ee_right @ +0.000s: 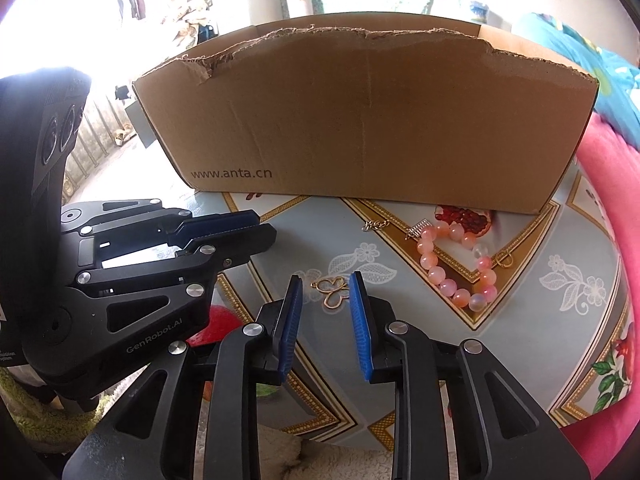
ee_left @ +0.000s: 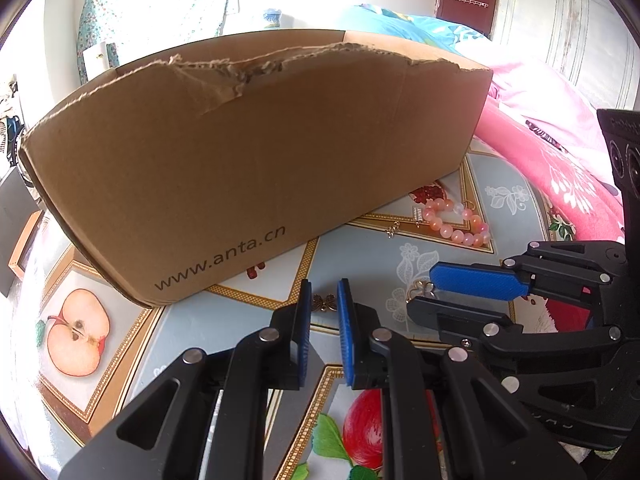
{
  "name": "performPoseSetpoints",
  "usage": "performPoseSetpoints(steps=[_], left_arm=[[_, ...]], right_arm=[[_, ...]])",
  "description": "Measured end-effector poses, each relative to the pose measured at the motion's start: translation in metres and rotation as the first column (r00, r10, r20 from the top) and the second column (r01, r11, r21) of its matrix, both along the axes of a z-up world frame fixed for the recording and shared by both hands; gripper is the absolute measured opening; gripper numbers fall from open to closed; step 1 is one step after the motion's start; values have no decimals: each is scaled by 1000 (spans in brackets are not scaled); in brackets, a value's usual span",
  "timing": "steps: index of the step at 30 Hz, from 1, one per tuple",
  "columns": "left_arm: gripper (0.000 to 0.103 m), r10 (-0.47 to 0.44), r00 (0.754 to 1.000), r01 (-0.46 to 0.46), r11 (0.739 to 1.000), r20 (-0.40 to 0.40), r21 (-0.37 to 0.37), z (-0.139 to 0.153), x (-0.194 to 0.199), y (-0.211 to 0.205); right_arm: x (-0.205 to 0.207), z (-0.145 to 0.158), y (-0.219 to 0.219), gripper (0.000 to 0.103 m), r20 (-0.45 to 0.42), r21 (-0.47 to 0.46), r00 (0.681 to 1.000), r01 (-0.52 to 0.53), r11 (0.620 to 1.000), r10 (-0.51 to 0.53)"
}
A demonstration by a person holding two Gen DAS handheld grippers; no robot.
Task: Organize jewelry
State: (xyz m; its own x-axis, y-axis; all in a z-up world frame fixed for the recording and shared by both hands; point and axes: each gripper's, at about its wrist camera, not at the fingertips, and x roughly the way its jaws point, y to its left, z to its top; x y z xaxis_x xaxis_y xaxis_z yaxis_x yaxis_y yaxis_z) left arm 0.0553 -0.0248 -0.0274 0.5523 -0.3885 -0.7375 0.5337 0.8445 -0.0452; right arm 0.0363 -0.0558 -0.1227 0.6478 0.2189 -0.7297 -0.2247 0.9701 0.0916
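Note:
A brown cardboard box (ee_left: 256, 152) printed "www.anta.cn" stands on the table; it also shows in the right wrist view (ee_right: 372, 120). A pink bead bracelet (ee_left: 460, 224) lies in front of it, also seen from the right wrist (ee_right: 460, 268). My left gripper (ee_left: 324, 294) is open around a small bronze butterfly piece (ee_left: 325, 302) on the cloth. My right gripper (ee_right: 325, 292) is open around a gold butterfly-shaped piece (ee_right: 332, 290), which shows in the left view (ee_left: 422, 289) by the right gripper (ee_left: 424, 286). The left gripper (ee_right: 256, 226) appears at the left of the right wrist view.
A small silver clasp (ee_right: 375, 224) and a silver charm (ee_right: 418, 232) lie near the box, and a gold ring (ee_right: 505, 258) lies by the bracelet. The round table (ee_right: 560, 300) has a fruit-pattern cloth. Pink bedding (ee_left: 552, 152) lies to the right.

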Motion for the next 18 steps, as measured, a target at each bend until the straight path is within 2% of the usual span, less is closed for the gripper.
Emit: performPoseSetpoints(steps=[2, 7, 11, 18], left_arm=[[12, 0, 1000, 0, 1000, -1, -2, 0, 0, 0], [12, -1, 1000, 1, 1000, -1, -2, 0, 0, 0], [12, 0, 1000, 0, 1000, -1, -3, 0, 0, 1], [13, -1, 1000, 1, 1000, -1, -3, 0, 0, 0]], right_arm=[[7, -11, 12, 24, 9, -1, 1000, 5, 1000, -5], [7, -13, 20, 24, 32, -34, 999, -4, 999, 5], [3, -15, 28, 24, 50, -103, 997, -49, 993, 54], [4, -16, 33, 24, 32, -127, 989, -138, 982, 143]])
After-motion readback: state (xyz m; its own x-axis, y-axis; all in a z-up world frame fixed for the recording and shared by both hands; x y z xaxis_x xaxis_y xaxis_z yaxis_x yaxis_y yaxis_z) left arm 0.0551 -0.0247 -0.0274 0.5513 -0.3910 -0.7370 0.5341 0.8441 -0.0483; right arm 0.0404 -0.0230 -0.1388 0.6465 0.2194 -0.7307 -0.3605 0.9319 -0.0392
